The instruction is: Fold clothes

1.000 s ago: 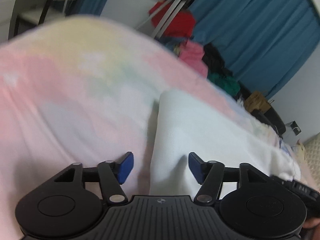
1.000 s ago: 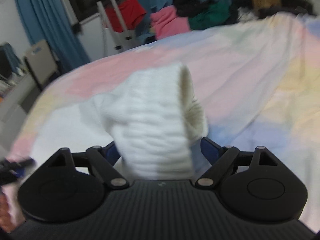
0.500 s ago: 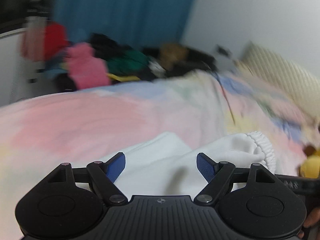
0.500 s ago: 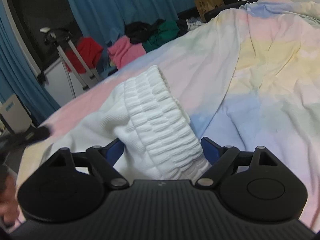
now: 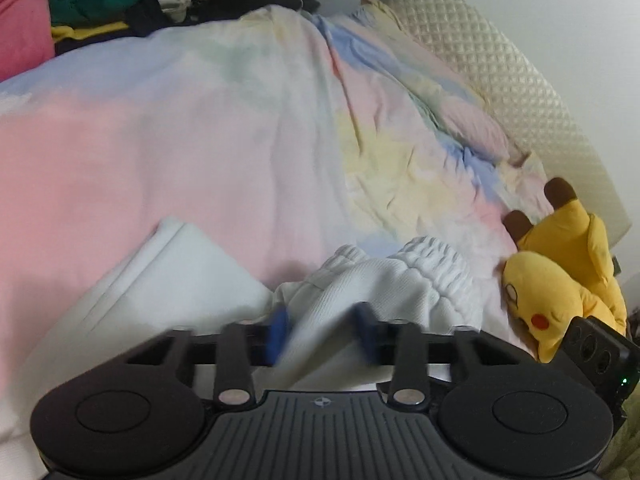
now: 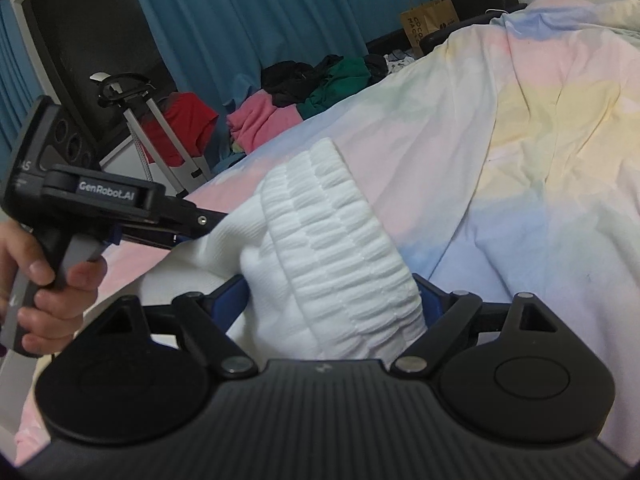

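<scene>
A white ribbed garment with a gathered elastic waistband (image 6: 332,240) is held up over the pastel bed cover (image 5: 200,140). In the right wrist view my right gripper (image 6: 332,300) is shut on the thick waistband bundle, which fills the wide gap between its blue fingers (image 6: 230,300). My left gripper (image 5: 320,332) is shut on a fold of the same garment (image 5: 432,268), its blue pads blurred. The right wrist view also shows the left gripper (image 6: 188,236) pinching the cloth at the left, held by a hand (image 6: 44,288). A flat white part (image 5: 160,280) lies on the bed.
A yellow plush toy (image 5: 560,280) lies at the right by a quilted cream headboard (image 5: 500,92). A pile of pink, green and black clothes (image 6: 320,84), a paper bag (image 6: 428,20) and a metal stand with red cloth (image 6: 180,128) sit beyond the bed before blue curtains.
The left gripper swung round toward the headboard and its fingers closed in on the white cloth beside the waistband. The right gripper kept hold of the waistband and turned slightly.
</scene>
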`<state>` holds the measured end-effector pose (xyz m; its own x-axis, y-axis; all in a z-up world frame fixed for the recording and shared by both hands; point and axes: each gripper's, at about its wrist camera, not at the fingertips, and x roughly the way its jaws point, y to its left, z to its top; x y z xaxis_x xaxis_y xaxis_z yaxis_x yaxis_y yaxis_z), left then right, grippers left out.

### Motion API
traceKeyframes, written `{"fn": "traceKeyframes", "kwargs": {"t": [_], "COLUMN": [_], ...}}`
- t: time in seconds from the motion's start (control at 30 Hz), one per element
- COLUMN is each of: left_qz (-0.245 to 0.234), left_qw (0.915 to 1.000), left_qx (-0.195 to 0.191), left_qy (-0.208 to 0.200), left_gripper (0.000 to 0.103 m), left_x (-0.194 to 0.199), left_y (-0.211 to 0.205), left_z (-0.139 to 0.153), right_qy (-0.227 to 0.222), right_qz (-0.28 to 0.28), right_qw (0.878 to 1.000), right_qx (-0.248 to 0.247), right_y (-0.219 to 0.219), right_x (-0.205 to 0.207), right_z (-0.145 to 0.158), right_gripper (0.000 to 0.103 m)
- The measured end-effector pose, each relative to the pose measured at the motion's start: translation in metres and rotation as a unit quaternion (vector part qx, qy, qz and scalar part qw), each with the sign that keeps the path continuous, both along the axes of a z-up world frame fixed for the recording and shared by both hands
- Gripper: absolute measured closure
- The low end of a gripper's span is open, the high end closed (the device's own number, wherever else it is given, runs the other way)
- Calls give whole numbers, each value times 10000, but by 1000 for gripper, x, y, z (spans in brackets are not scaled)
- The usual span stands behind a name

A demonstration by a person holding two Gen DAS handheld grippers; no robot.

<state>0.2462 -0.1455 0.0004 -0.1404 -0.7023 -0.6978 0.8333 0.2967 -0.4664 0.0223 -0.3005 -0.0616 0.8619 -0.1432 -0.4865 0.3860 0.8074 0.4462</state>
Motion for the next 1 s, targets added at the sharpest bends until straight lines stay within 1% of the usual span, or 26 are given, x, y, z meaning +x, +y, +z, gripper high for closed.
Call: {"fn": "traceKeyframes", "kwargs": {"t": [0.03, 0.07, 0.13, 0.2, 0.27, 0.33, 0.37, 0.4, 0.47, 0.53, 0.57, 0.63, 0.7, 0.77, 0.83, 0.9, 0.93, 0.97, 1.0], "left_qz": [12, 62, 175, 251, 417, 693, 887, 1074, 1410, 1623, 1647, 1669, 1755, 1867, 1881, 1939, 1990, 2063, 2194], "left_qw": [9997, 9987, 9965, 9928, 9881, 9808, 9757, 9703, 9614, 9596, 9604, 9593, 9584, 9574, 9560, 9528, 9511, 9496, 9474], "left_qx": [-18, -63, -167, -340, -598, -889, -998, -1080, -1123, -1030, -895, -533, -248, -57, 138, 167, 157, 148, 152], "left_qy": [-260, -497, -801, -1117, -1354, -1589, -1738, -1878, -2080, -2052, -2061, -2213, -2239, -2201, -2248, -2331, -2356, -2356, -2326], "left_gripper": [94, 95, 98, 98, 100, 100, 100, 100, 100, 100, 99, 98, 97, 93, 94, 94, 88, 83, 68], "left_x": [-7, -13, -24, -39, -48, -52, -52, -51, -45, -36, -31, -26, -20, -15, -16, -16, -16, -14, -14], "left_y": [4, 8, 14, 16, 21, 31, 36, 40, 45, 45, 42, 30, 17, 0, -16, -19, -18, -16, -10], "left_z": [3, 6, 16, 40, 61, 81, 89, 95, 99, 92, 83, 62, 38, 13, -8, -17, -20, -21, -18], "right_qy": [-3, -11, -43, -95, -213, -364, -361, -359, -354, -349, -300, 68, 266, 224, 183, 141, 133, 165, 197], "right_qz": [4, 10, 31, 56, 80, 74, 79, 83, 92, 100, 117, 214, 219, 226, 232, 239, 276, 414, 552], "right_qw": [10000, 10000, 9999, 9998, 9990, 9975, 9974, 9973, 9972, 9970, 9975, 9997, 9986, 9983, 9979, 9973, 9966, 9941, 9910], "right_qx": [-18, -42, -105, -190, -391, -608, -620, -633, -659, -685, -625, -61, 389, 485, 581, 676, 766, 984, 1202], "right_y": [1, 1, 3, 6, 12, 17, 16, 15, 14, 13, 11, -2, -12, -16, -20, -24, -26, -31, -36], "right_x": [0, 0, -2, -4, -8, -12, -12, -11, -10, -9, -7, 4, 11, 13, 16, 18, 20, 25, 30], "right_z": [1, 2, 5, 9, 17, 26, 26, 27, 28, 28, 27, 14, 4, 2, 0, -2, -4, -8, -12], "right_gripper": [15, 15, 15, 15, 16, 17, 17, 17, 17, 17, 17, 17, 17, 17, 17, 17, 17, 17, 17]}}
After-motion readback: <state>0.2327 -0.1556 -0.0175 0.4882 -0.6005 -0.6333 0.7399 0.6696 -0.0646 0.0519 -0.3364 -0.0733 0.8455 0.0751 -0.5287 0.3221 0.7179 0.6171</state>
